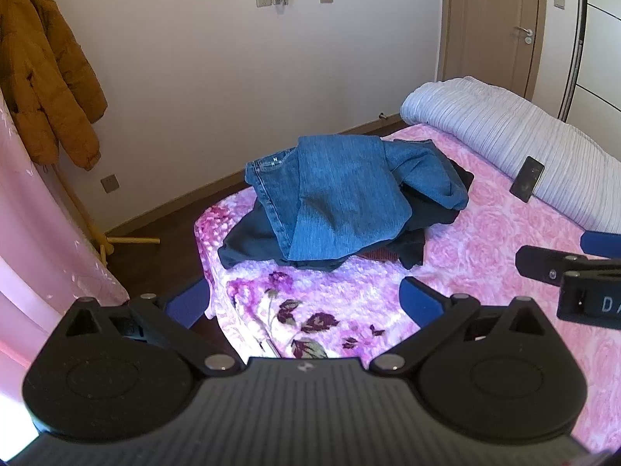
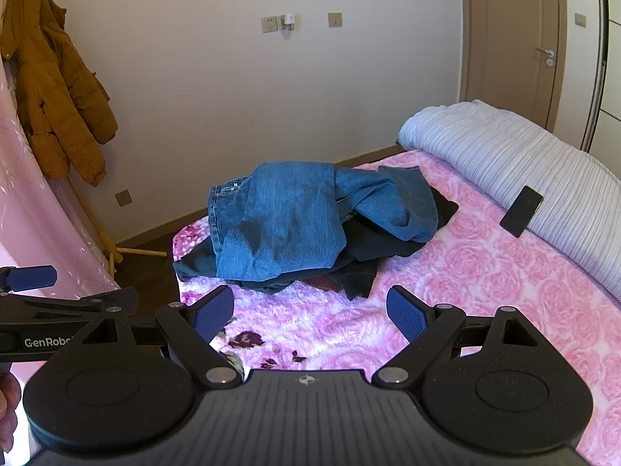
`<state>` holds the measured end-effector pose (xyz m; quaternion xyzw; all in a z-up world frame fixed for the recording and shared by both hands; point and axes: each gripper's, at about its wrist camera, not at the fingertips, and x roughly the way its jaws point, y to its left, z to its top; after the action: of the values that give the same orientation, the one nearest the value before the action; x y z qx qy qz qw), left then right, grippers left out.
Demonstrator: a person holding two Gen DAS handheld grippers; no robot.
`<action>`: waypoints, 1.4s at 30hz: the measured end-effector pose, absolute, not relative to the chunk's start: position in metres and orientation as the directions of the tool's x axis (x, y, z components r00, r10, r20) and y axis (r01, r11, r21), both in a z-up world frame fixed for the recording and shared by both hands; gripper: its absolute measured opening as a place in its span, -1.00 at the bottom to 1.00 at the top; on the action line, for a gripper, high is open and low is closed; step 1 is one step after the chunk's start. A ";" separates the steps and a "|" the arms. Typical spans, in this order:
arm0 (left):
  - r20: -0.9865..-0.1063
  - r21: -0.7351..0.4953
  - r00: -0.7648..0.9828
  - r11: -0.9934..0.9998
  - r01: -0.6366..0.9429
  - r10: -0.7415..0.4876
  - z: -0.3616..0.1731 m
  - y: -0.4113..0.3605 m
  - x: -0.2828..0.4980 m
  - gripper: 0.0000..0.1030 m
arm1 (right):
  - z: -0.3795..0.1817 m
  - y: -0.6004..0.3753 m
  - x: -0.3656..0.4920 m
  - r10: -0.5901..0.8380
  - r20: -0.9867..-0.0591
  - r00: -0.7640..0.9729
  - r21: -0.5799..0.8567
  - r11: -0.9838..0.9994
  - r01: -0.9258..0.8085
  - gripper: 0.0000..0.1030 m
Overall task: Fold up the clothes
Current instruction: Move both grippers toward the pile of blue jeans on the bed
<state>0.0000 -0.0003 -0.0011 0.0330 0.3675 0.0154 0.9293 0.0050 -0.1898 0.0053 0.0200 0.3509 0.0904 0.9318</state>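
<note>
Crumpled blue denim jeans [image 2: 287, 221] are heaped on dark garments [image 2: 372, 248] on the pink floral bedspread [image 2: 485, 272]. Both the left gripper [image 1: 306, 299] and the right gripper [image 2: 310, 310] are spread wide, empty. "GenRobo" is read on the left gripper's body.

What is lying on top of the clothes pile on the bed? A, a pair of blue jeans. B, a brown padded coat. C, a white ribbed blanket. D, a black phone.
A: the blue jeans drape over the dark garments in the pile, while the phone leans against the ribbed blanket and the brown coat hangs by the wall.
</note>
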 end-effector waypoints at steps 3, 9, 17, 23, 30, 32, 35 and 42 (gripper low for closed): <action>-0.690 0.069 0.722 0.998 -0.009 0.054 -0.003 -0.001 0.000 0.99 | 0.007 -0.191 0.007 0.185 -0.657 0.731 0.104 0.983 -0.154 0.71; -0.705 0.063 0.707 0.998 -0.018 0.057 -0.005 -0.001 0.000 0.99 | -0.001 -0.199 0.007 0.196 -0.655 0.730 0.118 0.980 -0.157 0.71; -0.717 0.079 0.692 0.996 -0.046 0.088 -0.010 -0.007 -0.012 0.99 | -0.010 -0.209 0.010 0.247 -0.661 0.709 0.179 0.969 -0.170 0.71; -0.719 0.081 0.686 0.994 -0.079 0.113 -0.008 -0.012 -0.020 0.99 | -0.017 -0.212 0.009 0.283 -0.662 0.694 0.197 0.959 -0.203 0.71; -0.717 0.061 0.688 0.993 -0.100 0.113 -0.007 -0.013 -0.031 0.99 | -0.018 -0.220 0.012 0.323 -0.657 0.681 0.223 0.946 -0.234 0.71; -0.719 0.055 0.686 0.993 -0.100 0.109 -0.008 -0.009 -0.031 0.99 | -0.021 -0.221 0.013 0.328 -0.657 0.679 0.228 0.945 -0.236 0.71; -0.717 0.038 0.689 0.993 -0.114 0.106 -0.010 0.004 -0.027 0.99 | -0.025 -0.222 0.018 0.326 -0.665 0.672 0.236 0.945 -0.225 0.71; -0.726 0.008 0.683 0.993 -0.114 0.084 -0.026 0.042 0.021 0.99 | -0.034 -0.221 0.046 0.288 -0.675 0.680 0.210 0.958 -0.198 0.71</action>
<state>0.0206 0.0417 -0.0260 -0.0191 0.3946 0.0541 0.9171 0.0465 -0.2210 -0.0345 0.0598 0.3776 0.1328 0.9144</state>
